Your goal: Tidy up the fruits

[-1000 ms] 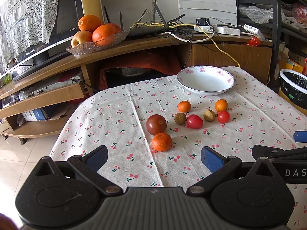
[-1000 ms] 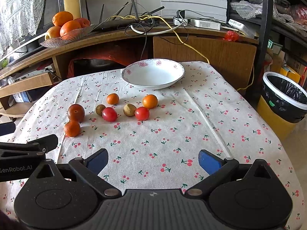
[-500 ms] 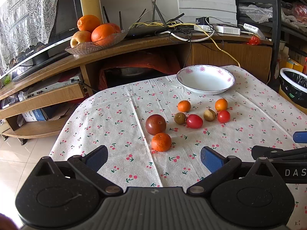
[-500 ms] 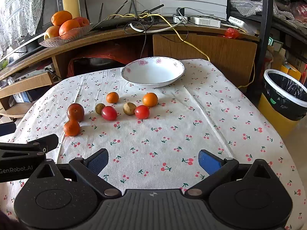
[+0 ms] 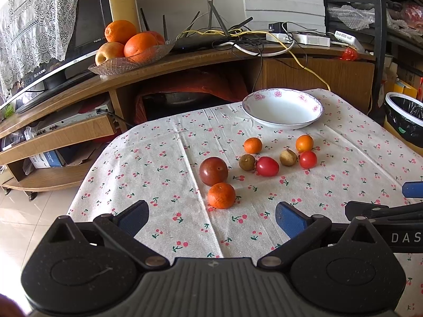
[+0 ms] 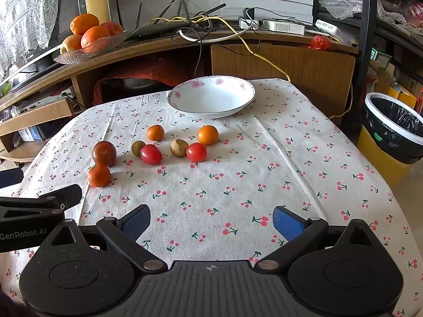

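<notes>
counter [image 6: 304,163]: cherry-print cloth, I see it wrinkled
fruits: eight loose mid-counter, plum [image 5: 213,171] touching orange [image 5: 221,195] on the left side
bowl [image 6: 211,97]: white, far edge
left gripper [image 5: 211,215]: fingers spread, holding nothing
right gripper [image 6: 211,218]: fingers spread, holding nothing
room: TV shelf behind, bin [image 6: 394,126] beside the right edge

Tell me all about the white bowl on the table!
The bowl is wide, shallow and white, probably china, with pink flowers and a thin dark line round its rim. It is empty and sits upright on the cherry cloth at the table's far side, behind the fruits. Nothing touches it but the cloth.
</notes>
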The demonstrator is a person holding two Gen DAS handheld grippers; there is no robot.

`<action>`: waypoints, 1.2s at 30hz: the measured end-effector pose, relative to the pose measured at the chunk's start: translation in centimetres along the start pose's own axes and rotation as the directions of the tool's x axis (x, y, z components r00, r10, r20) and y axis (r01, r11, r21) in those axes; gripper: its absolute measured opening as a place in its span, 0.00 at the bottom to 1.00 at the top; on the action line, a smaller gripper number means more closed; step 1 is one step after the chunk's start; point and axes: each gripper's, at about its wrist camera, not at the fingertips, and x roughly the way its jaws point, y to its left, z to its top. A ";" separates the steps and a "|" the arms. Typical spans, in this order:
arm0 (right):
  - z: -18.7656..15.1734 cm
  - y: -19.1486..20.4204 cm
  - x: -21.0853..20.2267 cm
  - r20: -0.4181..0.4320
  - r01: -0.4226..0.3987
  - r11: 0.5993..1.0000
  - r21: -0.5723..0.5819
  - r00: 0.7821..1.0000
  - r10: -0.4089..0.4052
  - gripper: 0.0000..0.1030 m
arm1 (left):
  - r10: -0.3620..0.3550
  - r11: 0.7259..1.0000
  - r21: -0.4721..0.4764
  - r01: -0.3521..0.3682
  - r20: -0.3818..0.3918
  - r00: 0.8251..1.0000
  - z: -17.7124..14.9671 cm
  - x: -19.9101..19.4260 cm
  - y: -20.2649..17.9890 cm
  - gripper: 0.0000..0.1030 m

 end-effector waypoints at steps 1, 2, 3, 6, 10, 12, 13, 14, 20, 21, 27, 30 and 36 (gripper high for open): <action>0.0 0.0 0.0 -0.001 -0.001 1.000 0.000 1.000 0.001 0.92 | 0.000 1.000 0.001 0.000 0.000 1.000 0.0 0.0 0.0 1.00; 0.0 0.0 0.1 -0.002 -0.003 1.000 0.001 1.000 0.003 0.92 | 0.000 1.000 0.002 0.000 -0.001 1.000 0.0 0.1 0.0 1.00; 0.0 0.0 0.1 -0.003 -0.005 1.000 0.002 1.000 0.005 0.91 | 0.001 1.000 0.003 -0.001 -0.002 1.000 0.0 0.1 0.0 1.00; 0.1 -0.1 0.2 -0.009 -0.009 1.000 0.008 1.000 0.009 0.90 | 0.001 1.000 0.006 -0.001 -0.001 1.000 0.0 0.1 -0.1 1.00; 0.1 -0.1 0.4 -0.016 -0.014 1.000 0.010 1.000 0.014 0.90 | 0.002 1.000 0.009 -0.002 -0.001 1.000 0.0 0.2 0.0 1.00; 0.1 0.0 0.5 -0.022 -0.019 1.000 0.008 1.000 0.020 0.89 | 0.002 1.000 0.009 -0.002 -0.001 1.000 0.0 0.3 0.0 1.00; 0.1 0.1 0.6 -0.025 -0.022 1.000 0.007 0.999 0.023 0.89 | 0.002 1.000 0.009 -0.002 -0.001 1.000 -0.1 0.3 0.1 1.00; 0.1 0.2 0.6 -0.028 -0.026 1.000 0.004 0.999 0.026 0.89 | 0.003 1.000 0.010 -0.003 -0.002 1.000 -0.1 0.4 0.1 1.00; 0.4 0.9 1.3 -0.045 -0.056 0.998 -0.025 0.997 0.055 0.87 | -0.002 1.000 0.006 0.002 -0.003 1.000 -0.2 0.8 0.9 1.00; 0.6 1.1 1.4 -0.048 -0.064 0.997 -0.030 0.997 0.063 0.87 | -0.004 1.000 0.003 0.004 -0.006 1.000 -0.1 0.9 1.1 1.00; 2.5 1.9 1.7 -0.038 -0.115 0.989 -0.093 0.993 0.112 0.85 | -0.024 1.000 -0.011 0.024 -0.006 1.000 0.8 1.7 2.1 0.99; 3.4 1.7 2.4 -0.042 -0.131 0.987 -0.097 0.991 0.128 0.85 | -0.039 0.999 0.004 0.040 -0.024 0.999 1.1 3.0 1.9 0.99; 4.2 1.3 5.6 -0.102 -0.161 0.978 -0.132 0.984 0.148 0.79 | -0.051 0.998 0.019 0.052 -0.065 0.997 1.6 6.0 1.2 0.97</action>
